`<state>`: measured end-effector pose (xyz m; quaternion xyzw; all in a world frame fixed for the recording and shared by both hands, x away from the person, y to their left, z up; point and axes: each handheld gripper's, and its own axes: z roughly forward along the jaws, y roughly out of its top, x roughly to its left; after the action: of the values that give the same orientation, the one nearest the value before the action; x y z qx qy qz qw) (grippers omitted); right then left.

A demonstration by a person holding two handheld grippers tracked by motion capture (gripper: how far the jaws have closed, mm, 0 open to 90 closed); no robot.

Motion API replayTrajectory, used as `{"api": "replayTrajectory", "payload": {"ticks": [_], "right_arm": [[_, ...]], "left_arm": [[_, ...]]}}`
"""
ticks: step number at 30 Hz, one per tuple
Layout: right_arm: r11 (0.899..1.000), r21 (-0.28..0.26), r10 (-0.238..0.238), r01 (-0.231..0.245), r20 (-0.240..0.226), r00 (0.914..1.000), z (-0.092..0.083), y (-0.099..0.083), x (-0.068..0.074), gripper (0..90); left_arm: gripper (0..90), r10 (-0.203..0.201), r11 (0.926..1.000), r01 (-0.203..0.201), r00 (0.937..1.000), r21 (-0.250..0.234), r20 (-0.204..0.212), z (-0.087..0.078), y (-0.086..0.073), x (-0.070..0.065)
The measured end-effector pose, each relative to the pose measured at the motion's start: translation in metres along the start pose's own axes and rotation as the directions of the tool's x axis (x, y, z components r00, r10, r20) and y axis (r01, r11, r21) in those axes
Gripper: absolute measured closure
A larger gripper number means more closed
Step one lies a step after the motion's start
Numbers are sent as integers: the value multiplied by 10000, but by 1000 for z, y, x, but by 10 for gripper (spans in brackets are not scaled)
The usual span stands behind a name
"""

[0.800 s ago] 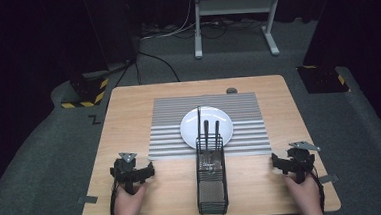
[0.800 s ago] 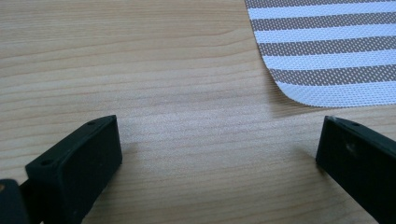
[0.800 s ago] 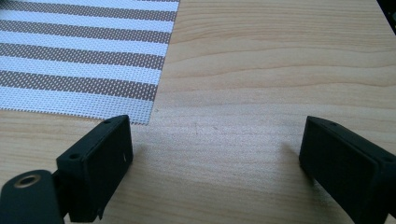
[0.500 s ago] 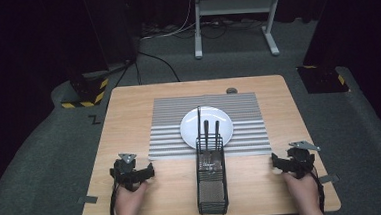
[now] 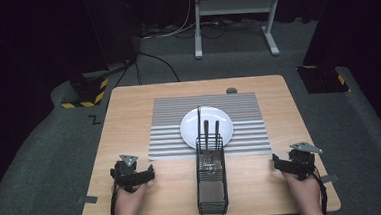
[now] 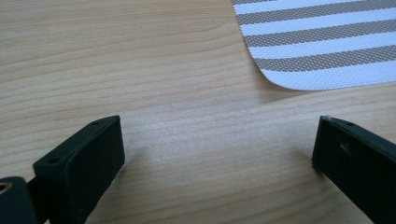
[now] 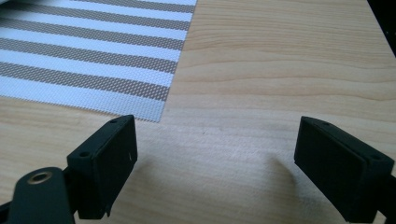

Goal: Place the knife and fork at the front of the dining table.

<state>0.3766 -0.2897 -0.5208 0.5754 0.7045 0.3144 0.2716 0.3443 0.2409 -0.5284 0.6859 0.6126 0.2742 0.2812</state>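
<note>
The place reads as a lab or recording studio set up for staged tabletop work, not a lived-in kitchen. A plain light-wood table stands alone on grey carpet, ringed by darkness and black drapes. Beyond it rise the 2 legs of a grey metal stand, with loose cables trailing over the floor. Black and yellow hazard tape marks a base at the left. On the table, a striped placemat, 1 white plate and a wire cutlery caddy look laid out as props.
</note>
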Motion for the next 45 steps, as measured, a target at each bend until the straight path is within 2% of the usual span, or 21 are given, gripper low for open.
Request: {"api": "replayTrajectory", "payload": {"ticks": [4,6,8,11,14,15,18,23,24,25,26,27,29,32,34,35,37,40,41,42,45], "right_arm": [[9997,92,-224,225,-113,9997,-4,-5,5,133],[9995,136,-296,299,-249,9993,-5,-7,8,132],[9986,236,-462,471,-344,9983,-5,-9,10,128],[9984,265,-488,499,-411,9980,-5,-8,11,124],[9986,347,-381,399,-497,9980,-3,-8,9,112],[9987,356,-356,374,-496,9981,-3,-8,10,112],[9986,353,-373,390,-486,9981,-3,-8,10,112],[9986,356,-363,381,-484,9982,-3,-8,10,111],[9986,356,-363,381,-484,9982,-3,-8,10,111],[9986,359,-360,378,-478,9982,-3,-8,10,110],[9986,359,-374,391,-482,9981,-3,-8,10,108],[9986,350,-380,398,-510,9980,-3,-7,10,107],[9986,353,-376,394,-509,9980,-3,-7,10,106],[9986,353,-376,394,-508,9980,-3,-7,10,106],[9986,352,-375,394,-508,9980,-3,-7,10,106],[9986,351,-377,395,-508,9980,-3,-7,10,106],[9986,353,-375,393,-515,9980,-3,-7,10,104],[9985,373,-382,402,-524,9979,-2,-7,10,102],[9985,373,-384,404,-525,9979,-2,-7,10,102],[9985,373,-384,404,-525,9979,-2,-7,10,102],[9985,371,-386,406,-525,9979,-2,-7,10,102]], "left_arm": [[17,143,9994,-129,9991,-336,406,-5,-1,-5],[12,182,9989,-161,9988,-439,465,-7,-1,-5],[12,275,9959,-214,9972,-876,698,-14,2,-8],[3,79,9934,76,9908,-1142,1348,-19,4,-11],[1,17,9896,255,9820,-1419,1887,-23,7,-15],[1,109,9886,193,9800,-1495,1988,-25,7,-16],[1,287,9821,118,9770,-1879,2114,-29,9,-21],[1,365,9707,250,9677,-2391,2495,-38,12,-25],[1,365,9707,250,9677,-2391,2495,-38,12,-25],[1,459,9669,199,9671,-2542,2504,-40,13,-26],[1,435,9616,299,9650,-2730,2587,-42,13,-27],[1,406,9594,377,9622,-2796,2691,-43,13,-28],[1,411,9595,378,9615,-2793,2716,-45,14,-29],[6,612,9534,200,9642,-3009,2580,-52,18,-31],[6,629,9533,183,9643,-3016,2571,-54,19,-32],[6,632,9500,242,9614,-3112,2679,-56,20,-33],[6,595,9383,374,9619,-3438,2669,-59,22,-34],[6,553,9256,582,9567,-3741,2857,-63,25,-36],[6,606,9224,556,9565,-3822,2854,-65,27,-37],[6,606,9224,556,9565,-3822,2854,-65,27,-37],[6,907,9139,389,9507,-4040,2966,-70,32,-43]]}}
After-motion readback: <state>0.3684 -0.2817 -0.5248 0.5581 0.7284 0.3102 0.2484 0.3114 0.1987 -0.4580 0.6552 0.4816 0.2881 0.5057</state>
